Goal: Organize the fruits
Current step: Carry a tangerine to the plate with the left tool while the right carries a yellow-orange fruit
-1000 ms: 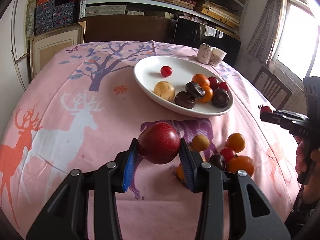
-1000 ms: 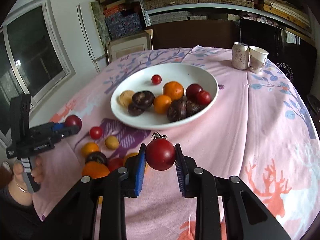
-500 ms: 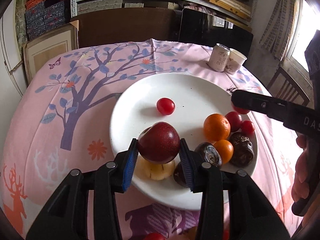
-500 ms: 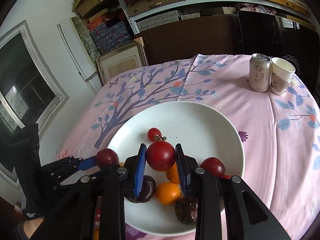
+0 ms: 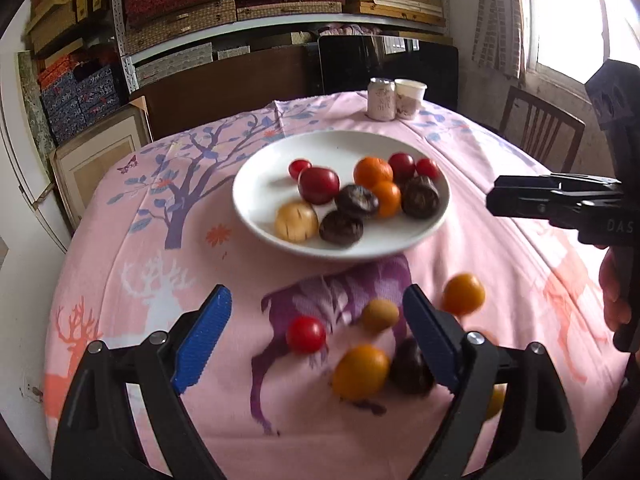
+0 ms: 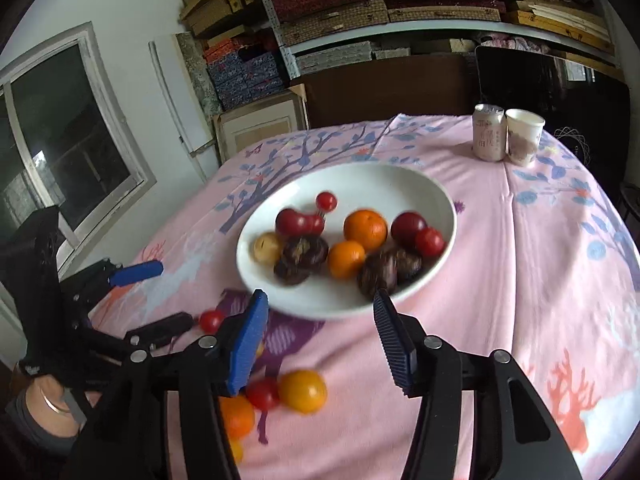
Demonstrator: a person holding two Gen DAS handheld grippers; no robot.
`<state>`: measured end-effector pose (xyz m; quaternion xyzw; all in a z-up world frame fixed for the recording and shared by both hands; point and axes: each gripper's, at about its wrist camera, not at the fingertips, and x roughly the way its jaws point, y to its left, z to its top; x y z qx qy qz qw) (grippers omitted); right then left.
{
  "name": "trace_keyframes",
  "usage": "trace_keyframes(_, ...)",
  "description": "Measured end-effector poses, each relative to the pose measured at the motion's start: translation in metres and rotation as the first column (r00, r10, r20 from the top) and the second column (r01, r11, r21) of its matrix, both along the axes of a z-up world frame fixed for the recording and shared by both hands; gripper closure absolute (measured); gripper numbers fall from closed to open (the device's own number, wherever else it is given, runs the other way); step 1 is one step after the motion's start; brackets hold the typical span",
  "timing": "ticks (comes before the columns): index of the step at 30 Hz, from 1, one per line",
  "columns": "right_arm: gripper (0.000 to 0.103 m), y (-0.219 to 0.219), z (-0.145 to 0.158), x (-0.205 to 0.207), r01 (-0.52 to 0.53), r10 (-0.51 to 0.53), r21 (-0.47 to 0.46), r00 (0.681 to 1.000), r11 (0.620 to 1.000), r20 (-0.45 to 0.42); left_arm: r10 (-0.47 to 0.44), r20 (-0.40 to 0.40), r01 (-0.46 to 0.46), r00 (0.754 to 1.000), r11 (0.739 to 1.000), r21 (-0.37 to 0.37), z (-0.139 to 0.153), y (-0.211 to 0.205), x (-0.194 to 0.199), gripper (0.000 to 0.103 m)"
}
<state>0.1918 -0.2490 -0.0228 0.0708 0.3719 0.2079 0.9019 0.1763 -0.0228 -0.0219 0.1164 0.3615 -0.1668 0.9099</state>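
A white plate (image 5: 256, 184) (image 6: 400, 184) on the pink tablecloth holds several fruits, among them a dark red plum (image 5: 318, 185) (image 6: 291, 221), oranges (image 5: 373, 172) and dark round fruits. My left gripper (image 5: 316, 332) is open and empty, held above loose fruits on the cloth: a red tomato (image 5: 305, 334), an orange fruit (image 5: 361, 371), a dark fruit (image 5: 412, 366). My right gripper (image 6: 320, 332) is open and empty in front of the plate's near rim. Loose fruits (image 6: 303, 391) lie below its left finger.
A can (image 5: 381, 99) (image 6: 489, 132) and a paper cup (image 5: 409, 98) (image 6: 523, 136) stand at the table's far edge. A wooden chair (image 5: 540, 128) stands at the right. Shelves with boxes fill the back wall.
Both grippers have let go of their red fruits onto the plate and opened. Both have drawn back from the plate towards the loose fruits at the table's near side.
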Motion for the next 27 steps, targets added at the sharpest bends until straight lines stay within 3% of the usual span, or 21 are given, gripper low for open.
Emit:
trace_keyframes(6, 0.048, 0.036, -0.034, -0.071, -0.202, 0.195, -0.06, 0.975, 0.978, -0.103, 0.061, -0.079, -0.06, 0.995, 0.998, 0.01, -0.03, 0.031, -0.028, 0.018)
trace_keyframes(10, 0.048, 0.069, -0.047, -0.09, -0.291, 0.276, -0.114, 0.952, 0.95, -0.129, 0.081, -0.117, -0.083, 0.99, 0.996, -0.014, -0.038, 0.04, -0.032, 0.018)
trace_keyframes(15, 0.054, 0.089, -0.058, -0.084, -0.278, 0.257, -0.172, 0.957, 0.945, -0.136, 0.068, -0.117, -0.068, 0.991, 0.998, -0.002, -0.042, 0.034, -0.039, 0.018)
trace_keyframes(18, 0.066, 0.082, -0.064, -0.075, -0.26, 0.241, -0.105, 0.957, 0.96, -0.163, 0.057, -0.11, -0.056, 0.992, 0.998, 0.016, -0.043, 0.026, -0.039, 0.018)
trace_keyframes(21, 0.066, 0.064, -0.064, -0.075, -0.244, 0.238, -0.028, 0.96, 0.969, -0.146, 0.045, -0.108, -0.043, 0.993, 0.999, 0.026, -0.043, 0.017, -0.036, 0.018)
trace_keyframes(24, 0.066, 0.043, -0.059, -0.078, -0.185, 0.181, -0.031, 0.978, 0.982, -0.104, 0.033, -0.085, -0.027, 0.996, 0.997, 0.068, -0.044, 0.003, -0.03, 0.018)
trace_keyframes(26, 0.066, 0.024, -0.062, -0.073, -0.144, 0.141, -0.014, 0.983, 0.99, -0.121, 0.038, -0.079, -0.029, 0.996, 0.994, 0.106, -0.048, -0.004, -0.02, 0.022)
trace_keyframes(27, 0.066, 0.014, -0.064, -0.07, -0.119, 0.119, 0.005, 0.983, 0.993, -0.138, 0.032, -0.105, -0.02, 0.994, 0.994, 0.108, -0.053, -0.005, -0.013, 0.032)
